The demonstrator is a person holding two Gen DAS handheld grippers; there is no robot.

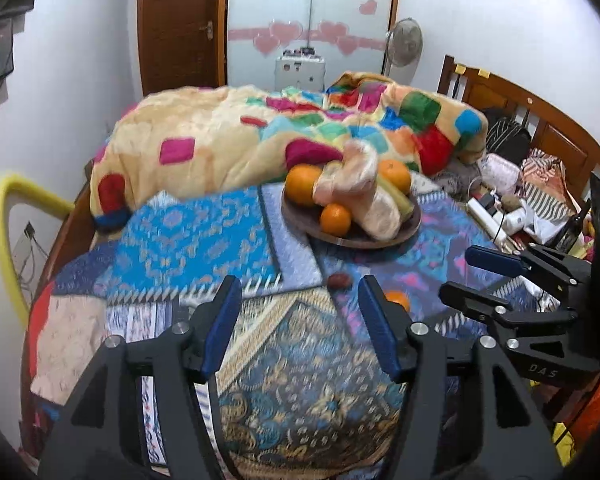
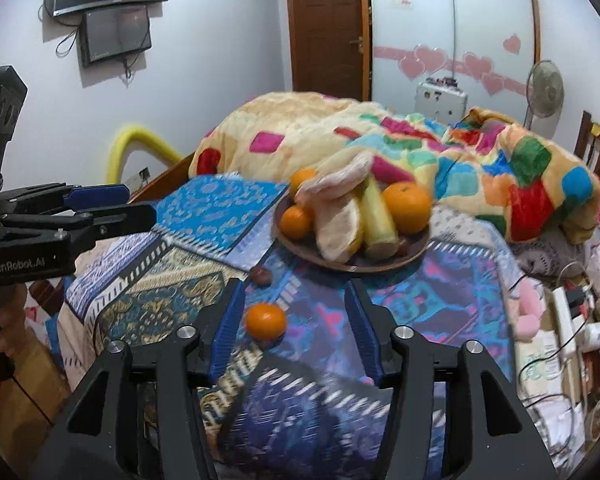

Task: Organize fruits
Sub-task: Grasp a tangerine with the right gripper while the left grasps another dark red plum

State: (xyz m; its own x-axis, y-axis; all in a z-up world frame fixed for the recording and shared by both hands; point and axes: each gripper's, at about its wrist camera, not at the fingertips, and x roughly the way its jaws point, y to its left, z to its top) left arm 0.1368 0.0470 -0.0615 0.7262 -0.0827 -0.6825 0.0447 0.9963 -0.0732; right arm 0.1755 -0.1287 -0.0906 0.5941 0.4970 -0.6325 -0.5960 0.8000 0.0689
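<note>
While wooden bowl sits mid-bed, loose orange and dark fruit lie before it; rumpled blanket behind; left gripper, right gripper part-open, empty.

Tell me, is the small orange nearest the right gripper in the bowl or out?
Out. The small orange lies on the patterned bedspread, short of the wooden bowl.
</note>
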